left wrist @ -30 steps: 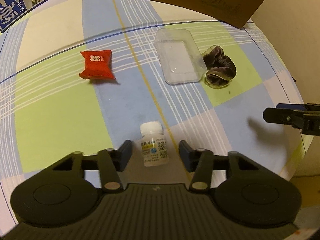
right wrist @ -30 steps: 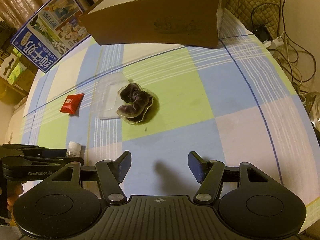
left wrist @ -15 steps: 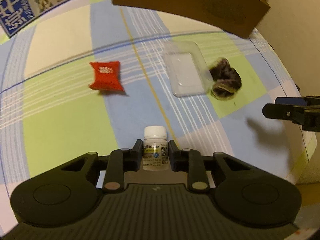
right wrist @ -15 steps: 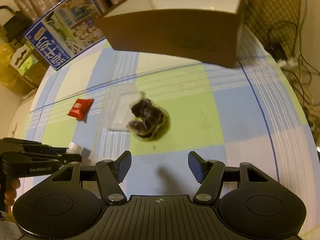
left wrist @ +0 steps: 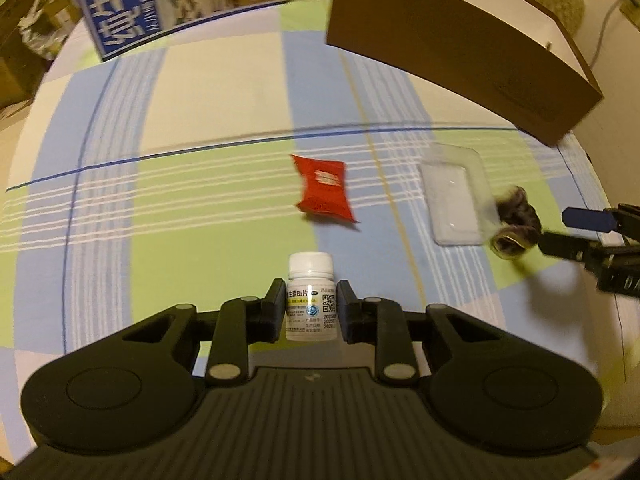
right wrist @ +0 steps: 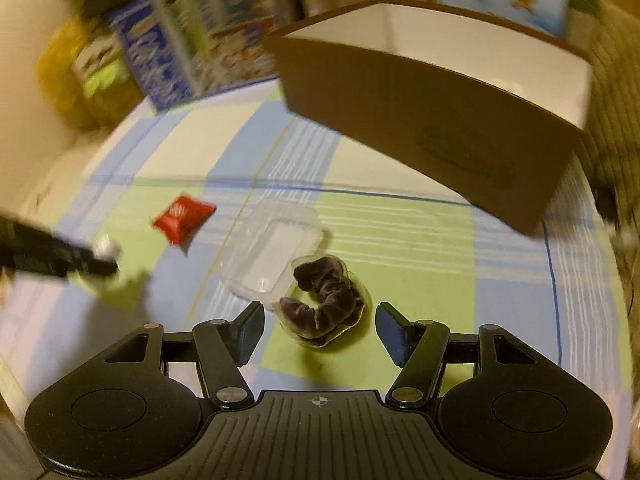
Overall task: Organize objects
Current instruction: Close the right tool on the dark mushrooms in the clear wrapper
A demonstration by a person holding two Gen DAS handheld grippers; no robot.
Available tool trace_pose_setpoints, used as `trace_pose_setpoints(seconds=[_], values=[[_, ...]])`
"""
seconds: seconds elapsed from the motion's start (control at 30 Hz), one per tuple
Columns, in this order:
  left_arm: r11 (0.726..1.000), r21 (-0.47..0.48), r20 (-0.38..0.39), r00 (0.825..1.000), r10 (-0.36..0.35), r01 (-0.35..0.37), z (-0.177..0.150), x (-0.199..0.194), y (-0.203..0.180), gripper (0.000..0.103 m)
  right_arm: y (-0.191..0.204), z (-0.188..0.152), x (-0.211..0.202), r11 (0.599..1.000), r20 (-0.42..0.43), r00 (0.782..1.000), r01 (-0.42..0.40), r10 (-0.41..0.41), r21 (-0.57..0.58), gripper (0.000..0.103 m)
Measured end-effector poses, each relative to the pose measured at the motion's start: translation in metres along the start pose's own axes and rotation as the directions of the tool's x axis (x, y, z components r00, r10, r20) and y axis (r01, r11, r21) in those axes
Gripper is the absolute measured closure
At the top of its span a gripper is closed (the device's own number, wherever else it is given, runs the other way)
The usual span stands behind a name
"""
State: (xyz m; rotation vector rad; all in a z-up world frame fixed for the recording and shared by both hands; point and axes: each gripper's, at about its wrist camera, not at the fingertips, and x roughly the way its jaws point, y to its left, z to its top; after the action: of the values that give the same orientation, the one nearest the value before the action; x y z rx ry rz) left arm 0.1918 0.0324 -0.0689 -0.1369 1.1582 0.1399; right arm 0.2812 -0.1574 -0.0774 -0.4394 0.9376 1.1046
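Note:
My left gripper (left wrist: 311, 305) is shut on a small white pill bottle (left wrist: 311, 296), held upright above the checked cloth. Beyond it lie a red packet (left wrist: 325, 187) and a clear plastic lid (left wrist: 456, 196). My right gripper (right wrist: 320, 330) is open, its fingers on either side of a dark purple scrunchie (right wrist: 324, 300) that rests in a clear shell on the cloth. In the right wrist view the left gripper (right wrist: 96, 258) with the bottle shows blurred at the left. The scrunchie (left wrist: 516, 224) and right gripper (left wrist: 576, 232) appear at the right of the left wrist view.
An open brown cardboard box (right wrist: 436, 120) with a white inside stands at the back of the table. A blue printed carton (left wrist: 120, 4) stands at the back left. The clear lid (right wrist: 272, 248) and red packet (right wrist: 182, 220) lie left of the scrunchie.
My left gripper closed on the pill bottle and lifted it, swinging left. My right gripper moved forward until its open fingers came around the scrunchie.

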Motion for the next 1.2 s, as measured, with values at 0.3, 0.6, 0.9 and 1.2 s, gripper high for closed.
trace_pose_setpoints(seconds=[0.3,0.6,0.9,1.2], values=[[0.996,-0.078,-0.001,0.999,0.044,-0.044,-0.011,-0.008,0.016,0.081,0.005,-0.001,0.031,0.980,-0.035,0.999,-0.011,0.005,-0.197,0.043],[0.985,-0.151,0.004,0.996,0.089,-0.087,-0.027,-0.019,0.025,0.081,-0.003,0.002,0.045,0.975,-0.045,0.999,-0.021,0.012,-0.221,0.077],[0.982,-0.164,0.022,0.995,0.101,-0.096,-0.032,-0.027,0.012,0.081,-0.010,0.003,0.021,0.983,-0.023,0.999,-0.031,0.027,-0.179,0.083],[0.989,-0.132,0.055,0.996,0.074,-0.066,-0.025,-0.031,-0.021,0.081,-0.021,0.007,-0.011,0.989,0.016,0.998,-0.056,0.059,-0.139,0.083]])
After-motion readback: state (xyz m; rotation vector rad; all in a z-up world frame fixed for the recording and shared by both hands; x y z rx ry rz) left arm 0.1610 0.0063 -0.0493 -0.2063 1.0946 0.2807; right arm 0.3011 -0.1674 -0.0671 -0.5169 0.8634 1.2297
